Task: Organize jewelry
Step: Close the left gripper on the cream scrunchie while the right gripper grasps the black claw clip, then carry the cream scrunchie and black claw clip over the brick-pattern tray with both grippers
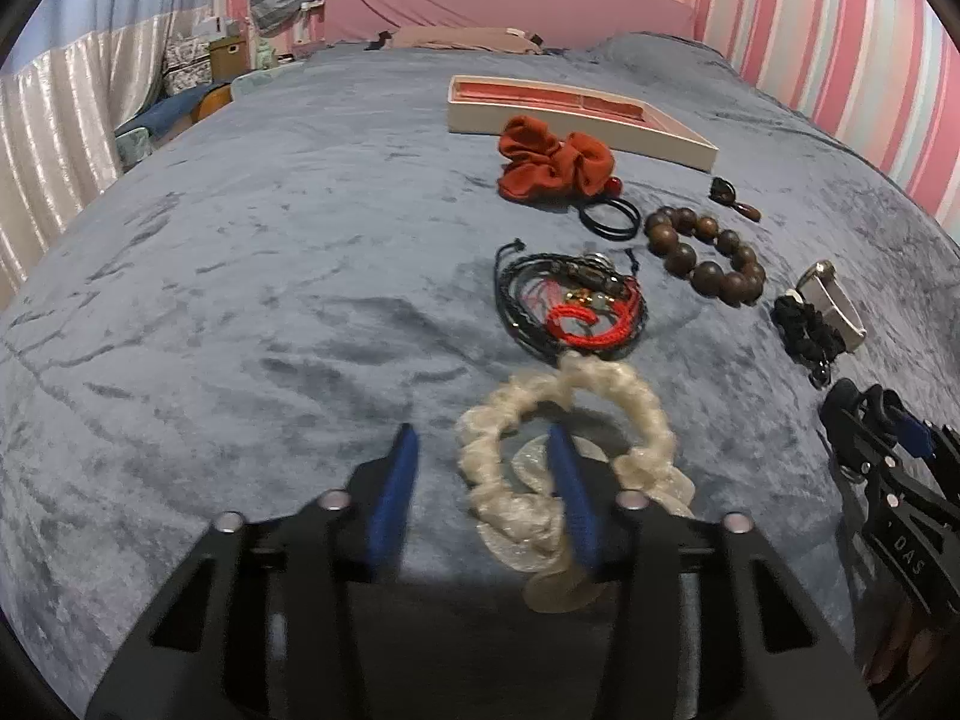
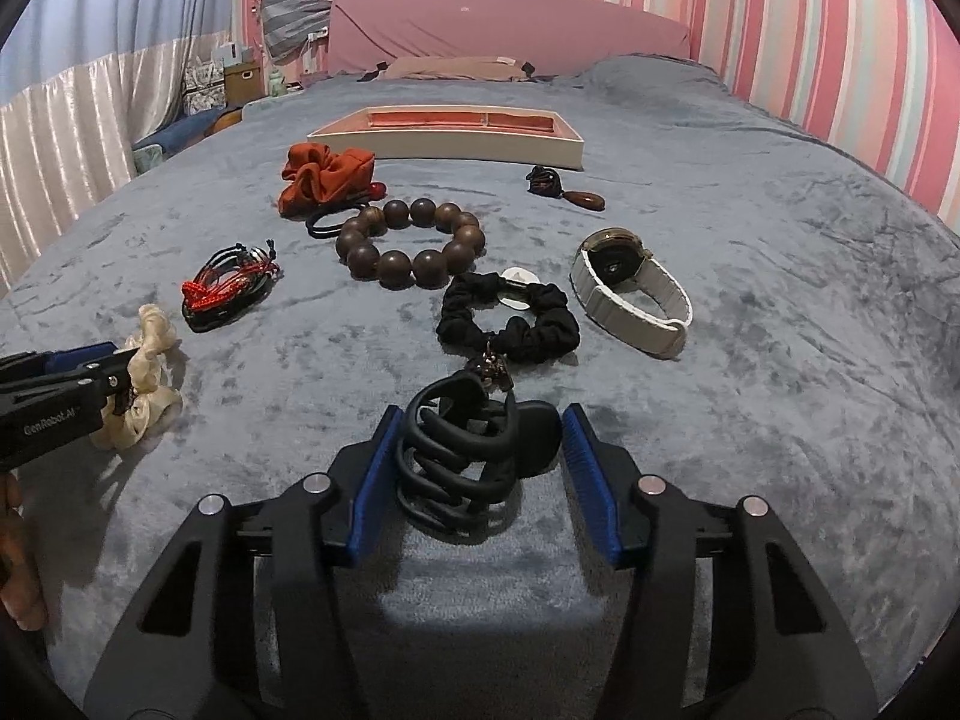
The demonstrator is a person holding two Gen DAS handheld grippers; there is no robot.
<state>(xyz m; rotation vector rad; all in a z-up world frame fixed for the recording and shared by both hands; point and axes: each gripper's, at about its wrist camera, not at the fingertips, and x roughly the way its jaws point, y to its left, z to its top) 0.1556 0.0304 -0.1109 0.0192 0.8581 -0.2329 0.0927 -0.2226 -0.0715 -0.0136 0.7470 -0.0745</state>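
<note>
Jewelry lies on a grey-blue bedspread. My left gripper (image 1: 480, 444) is open; its right finger reaches into the ring of a cream scrunchie (image 1: 648, 420), which also shows in the right wrist view (image 2: 150, 354). My right gripper (image 2: 477, 420) is open around a black claw hair clip (image 2: 468, 456) lying between its fingers. Farther off lie a black scrunchie (image 2: 510, 324), a wooden bead bracelet (image 2: 408, 240), a white-strap watch (image 2: 636, 288), red and black cord bracelets (image 2: 228, 285), a rust scrunchie (image 2: 324, 177), black hair ties (image 1: 609, 216) and a brown pendant (image 2: 585, 199).
A cream jewelry box (image 2: 456, 150) with a pink lining sits open at the far middle of the bed. A pink headboard (image 2: 510, 30) and striped wall stand behind. Curtains (image 2: 66, 138) and boxes are at the left.
</note>
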